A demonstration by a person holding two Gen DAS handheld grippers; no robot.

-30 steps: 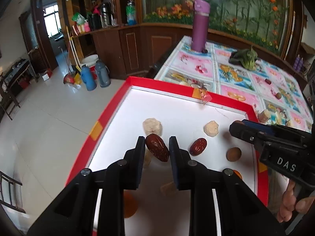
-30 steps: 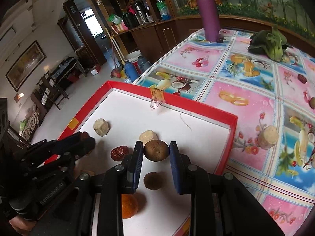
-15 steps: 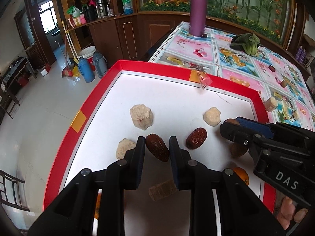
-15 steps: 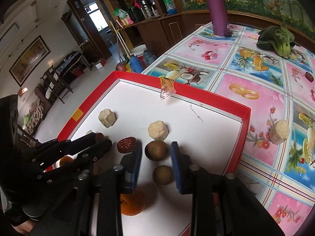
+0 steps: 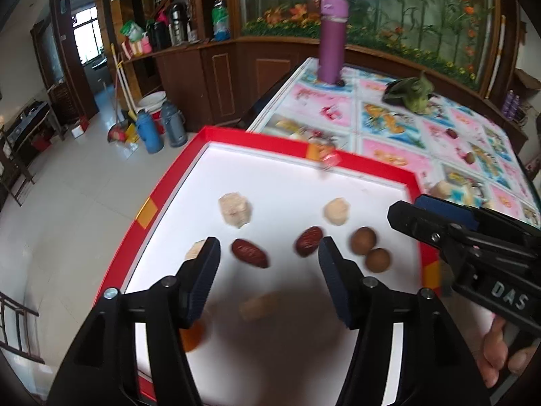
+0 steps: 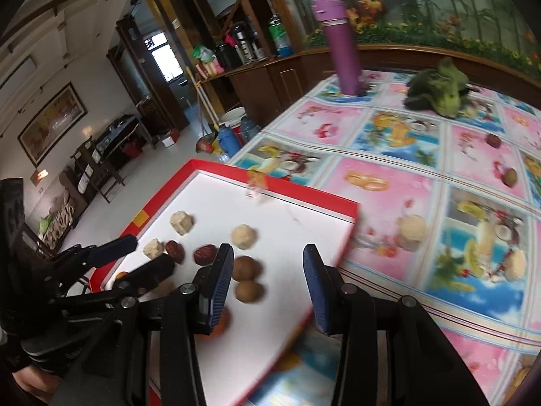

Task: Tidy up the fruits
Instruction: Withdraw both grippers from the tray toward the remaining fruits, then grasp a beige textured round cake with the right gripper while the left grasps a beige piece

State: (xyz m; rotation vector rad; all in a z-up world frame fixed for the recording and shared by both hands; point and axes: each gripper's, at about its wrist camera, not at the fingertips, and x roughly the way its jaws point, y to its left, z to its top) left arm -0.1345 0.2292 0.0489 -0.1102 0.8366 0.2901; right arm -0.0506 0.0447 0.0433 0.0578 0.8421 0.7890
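Note:
A red-rimmed white tray [image 5: 304, 155] holds two dark red dates [image 5: 249, 253], two brown round longans [image 5: 362, 240], several beige chunks [image 5: 235, 209] and an orange fruit [image 5: 192, 336]. My left gripper [image 5: 268, 253] is open above the tray, and the two dates lie between its fingers below. My right gripper [image 6: 267, 260] is open and empty over the tray's right part, just right of the two longans [image 6: 247, 267]. It shows from the side in the left wrist view [image 5: 439, 226]. The tray [image 6: 304, 196] sits on a fruit-print tablecloth [image 6: 422, 176].
On the tablecloth outside the tray lie beige chunks [image 6: 410, 228], a date [image 6: 493, 140], a brown fruit [image 6: 510, 176], a green vegetable [image 6: 439, 91] and a tall purple bottle [image 6: 341, 47]. The table's left edge drops to a tiled floor [image 5: 67, 203].
Both grippers opened: the left let go of a date and the right of a longan, and both fruits now lie on the tray. Both grippers drew back and up.

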